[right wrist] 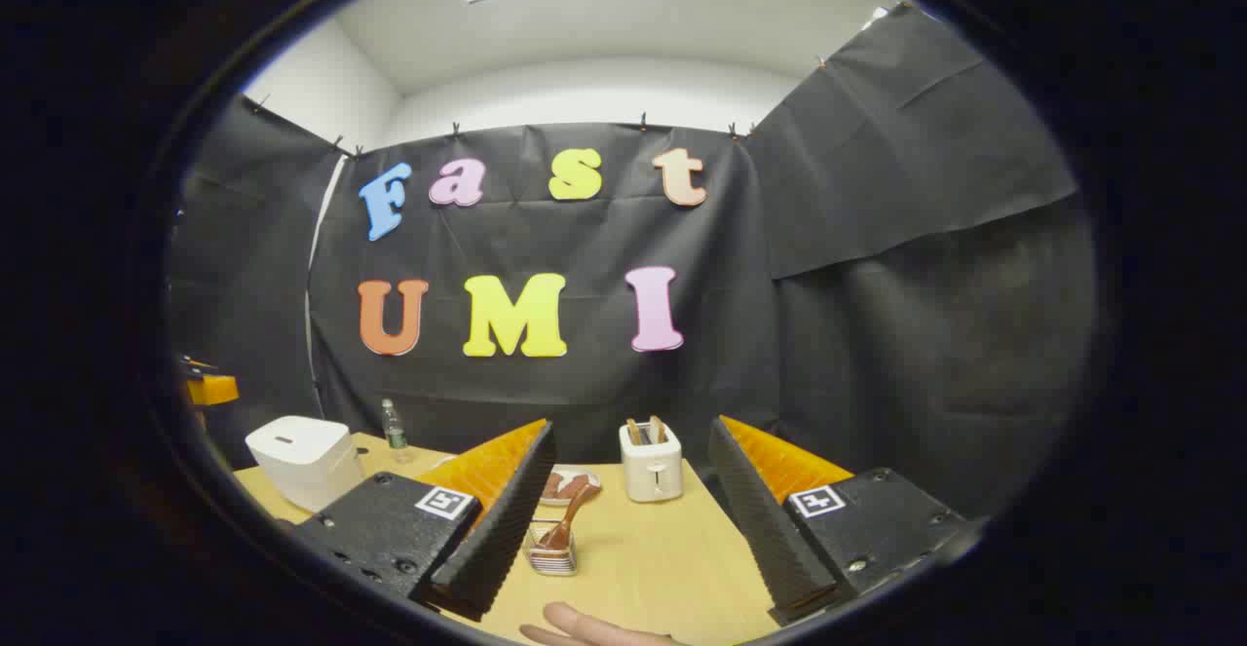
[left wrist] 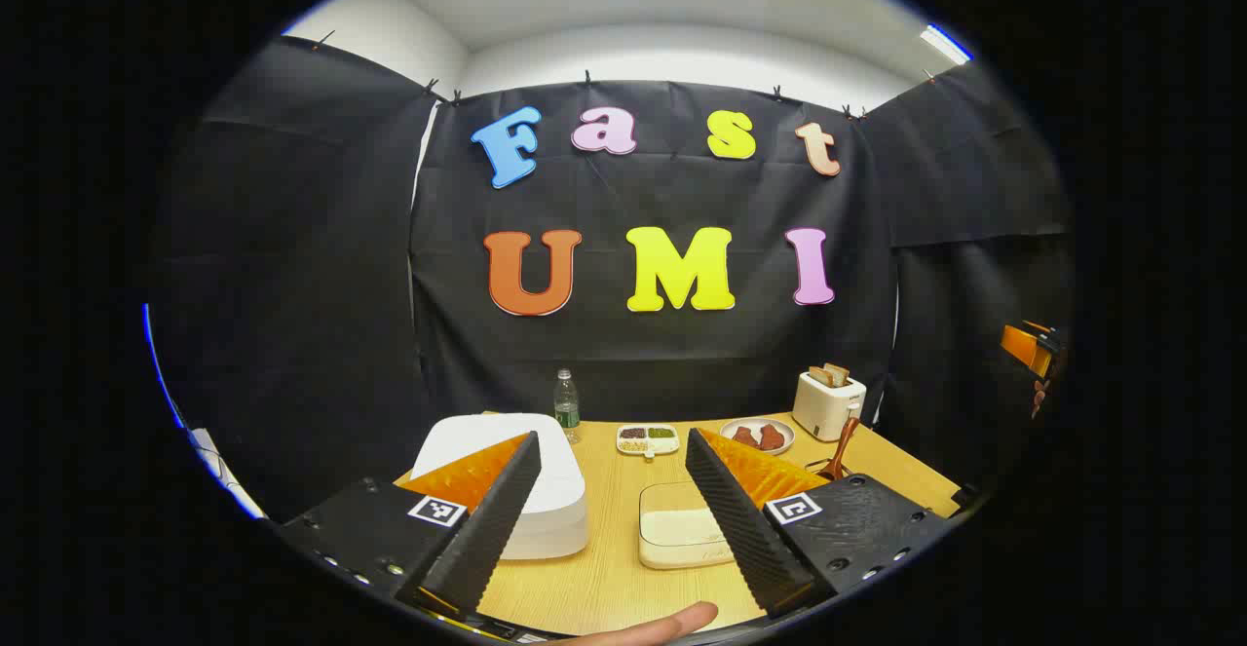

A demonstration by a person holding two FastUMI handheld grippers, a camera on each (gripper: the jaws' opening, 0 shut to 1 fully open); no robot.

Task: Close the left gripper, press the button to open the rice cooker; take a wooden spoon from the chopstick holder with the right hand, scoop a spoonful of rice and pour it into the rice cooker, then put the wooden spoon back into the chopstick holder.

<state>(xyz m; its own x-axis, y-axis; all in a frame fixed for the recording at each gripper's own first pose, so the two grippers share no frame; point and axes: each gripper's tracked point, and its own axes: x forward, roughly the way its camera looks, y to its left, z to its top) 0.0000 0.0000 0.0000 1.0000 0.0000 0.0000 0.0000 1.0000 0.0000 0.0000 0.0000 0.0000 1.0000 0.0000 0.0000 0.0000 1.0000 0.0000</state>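
Note:
In the left gripper view, my left gripper [left wrist: 623, 519] is open above the wooden table, with the white rice cooker [left wrist: 516, 480], lid down, just behind its left finger. A cream tray of rice [left wrist: 677, 529] lies between the fingers. The wooden spoon [left wrist: 840, 451] stands in the chopstick holder past the right finger. The right gripper view has my right gripper [right wrist: 623, 519] open too; the wooden spoon [right wrist: 570, 519] leans in the clear chopstick holder [right wrist: 550, 551] by its left finger. The rice cooker [right wrist: 302, 459] sits far left on the table.
A water bottle [left wrist: 566, 402], a small divided dish [left wrist: 647, 439], a plate of reddish food [left wrist: 758, 435] and a white toaster with bread [left wrist: 828, 400] line the back of the table [left wrist: 604, 578]. The toaster [right wrist: 651, 463] stands between the right fingers. The other gripper [left wrist: 1033, 349] appears far right.

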